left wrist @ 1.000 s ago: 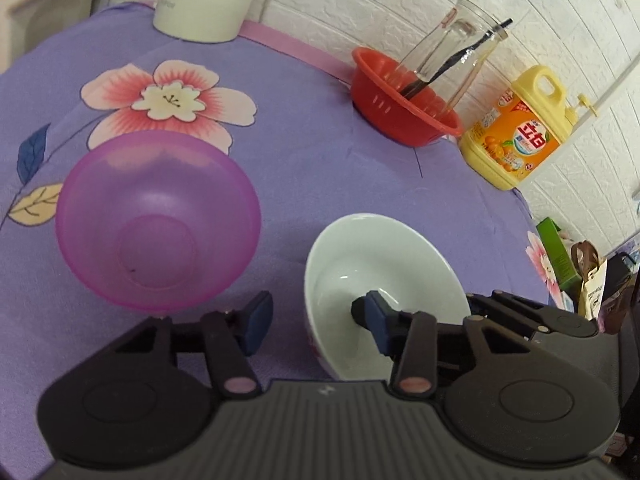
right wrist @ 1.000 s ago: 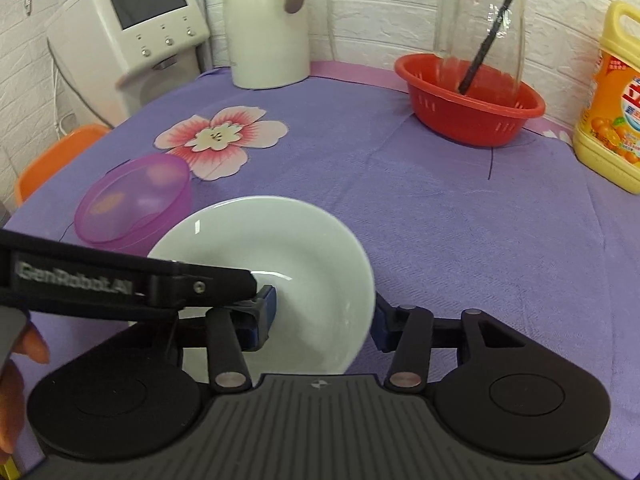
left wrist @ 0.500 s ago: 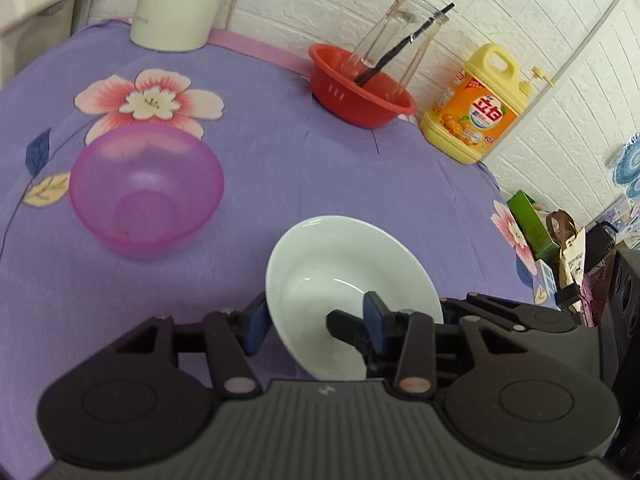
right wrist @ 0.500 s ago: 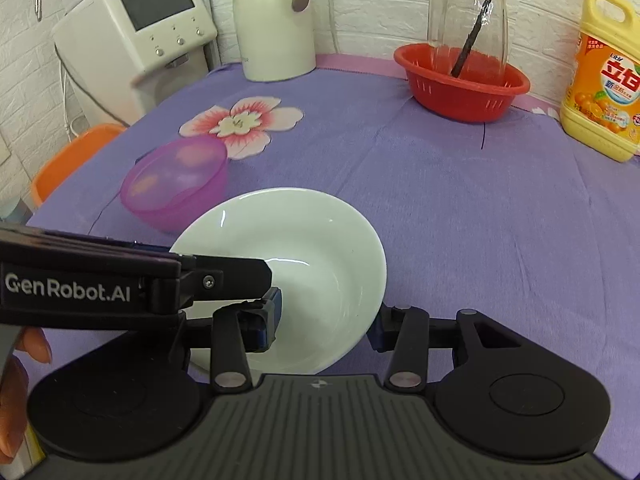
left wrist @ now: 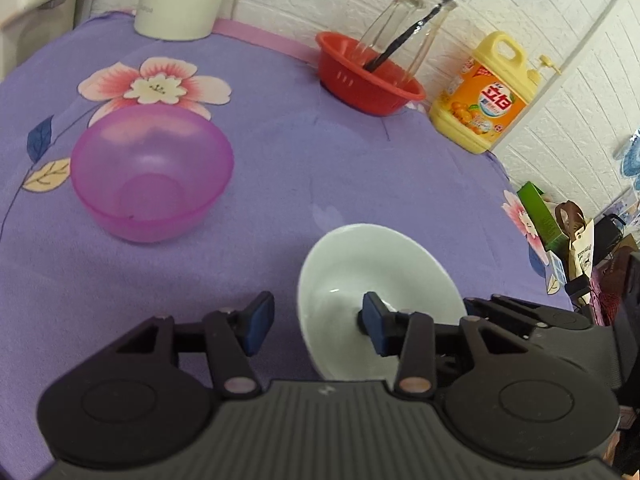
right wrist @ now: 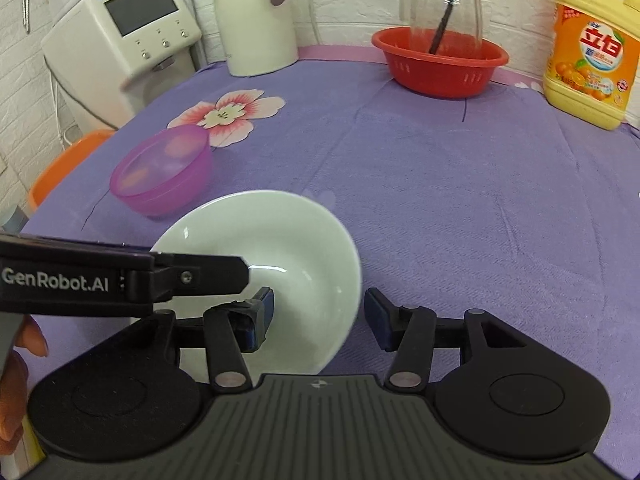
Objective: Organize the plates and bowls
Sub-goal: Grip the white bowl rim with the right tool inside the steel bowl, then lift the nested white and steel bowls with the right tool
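A white bowl (left wrist: 360, 264) (right wrist: 280, 232) sits low over the purple flowered cloth, right of an empty pink plastic bowl (left wrist: 152, 172) (right wrist: 160, 176). My left gripper (left wrist: 319, 304) is shut narrowly on the white bowl's left wall, with one pad outside the rim and the other inside. In the right wrist view its finger (right wrist: 208, 276) reaches in from the left. My right gripper (right wrist: 319, 300) straddles the bowl's right wall and its jaws are opening. The inner pad is in the bowl and the outer pad stands just off the rim.
At the back stand a red basket (right wrist: 440, 64) holding a glass jar and brush, a yellow detergent bottle (right wrist: 592, 52) and a white jug (right wrist: 256, 20). A white appliance (right wrist: 120, 28) and an orange stool (right wrist: 60, 160) sit beyond the left edge. Bags (left wrist: 580, 240) are past the right edge.
Both grippers and the white bowl have drawn away from the pink bowl. The right gripper's outer pad touched the rim before and now shows a small gap.
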The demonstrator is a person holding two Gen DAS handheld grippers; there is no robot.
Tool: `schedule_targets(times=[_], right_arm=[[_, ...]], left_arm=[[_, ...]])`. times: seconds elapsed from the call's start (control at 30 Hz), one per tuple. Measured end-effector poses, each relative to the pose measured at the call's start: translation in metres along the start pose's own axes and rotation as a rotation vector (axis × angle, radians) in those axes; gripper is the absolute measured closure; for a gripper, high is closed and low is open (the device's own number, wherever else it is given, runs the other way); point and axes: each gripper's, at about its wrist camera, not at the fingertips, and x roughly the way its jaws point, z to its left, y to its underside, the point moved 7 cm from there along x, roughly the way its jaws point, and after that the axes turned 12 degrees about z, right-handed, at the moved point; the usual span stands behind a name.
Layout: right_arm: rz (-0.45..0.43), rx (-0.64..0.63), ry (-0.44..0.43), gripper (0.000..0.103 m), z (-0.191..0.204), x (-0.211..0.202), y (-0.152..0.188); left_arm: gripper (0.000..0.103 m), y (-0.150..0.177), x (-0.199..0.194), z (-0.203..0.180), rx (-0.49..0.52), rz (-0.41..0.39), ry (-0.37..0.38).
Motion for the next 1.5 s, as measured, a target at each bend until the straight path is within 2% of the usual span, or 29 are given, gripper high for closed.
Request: schedule_targets(times=[0.07,0.13,0.17,0.2,0.27,0.4,0.53,0.57,0.63,0.73,0.9,1.23,1.5], right_arm=[[-0.002,0.0,-0.001,0.016,-0.001,0.0,-0.001],[-0.001,-0.026,0.0,0.019,0.004,0.001,0.0],[0.001,-0.03,-0.007,0.022,0.006,0.001,0.0],[0.002,-0.035,-0.007,0.032,0.008,0.0,0.0],[0.01,-0.037,-0.004,0.034,0.012,-0.002,0.001],[0.028,0.018,-0.042,0.031,0.01,-0.006,0.008],[0.03,0.017,-0.038,0.031,0.022,-0.014,0.019],[0.031,0.016,-0.039,0.031,0.025,-0.017,0.021],[0.03,0.012,-0.042,0.027,0.031,-0.023,0.026],[0.022,0.001,-0.033,0.017,0.04,-0.033,0.031],[-0.002,-0.007,-0.007,0.016,0.046,-0.056,0.044],[-0.006,0.015,0.059,0.016,0.042,-0.11,0.099],[0.022,0.047,0.103,0.016,0.036,-0.136,0.163]], left_arm=[[0.061,0.002,0.003,0.001,-0.008,0.011,0.019],[0.067,0.003,0.004,-0.002,0.001,0.012,0.025],[0.069,0.003,0.004,-0.005,0.011,0.008,0.017],[0.071,0.003,0.002,-0.007,0.022,0.006,0.008],[0.07,0.005,-0.003,-0.011,0.029,0.001,0.025],[0.07,0.013,-0.009,-0.01,0.013,0.017,0.044],[0.069,0.025,-0.021,-0.009,0.016,0.011,0.04],[0.066,0.027,-0.024,-0.009,0.013,0.011,0.045],[0.066,0.032,-0.031,-0.011,0.007,0.014,0.059],[0.066,0.041,-0.043,-0.017,0.023,-0.002,0.061],[0.066,0.058,-0.063,-0.026,0.01,0.0,0.12],[0.066,0.124,-0.092,-0.068,0.057,0.023,0.223],[0.066,0.186,-0.096,-0.093,0.112,0.077,0.248]])
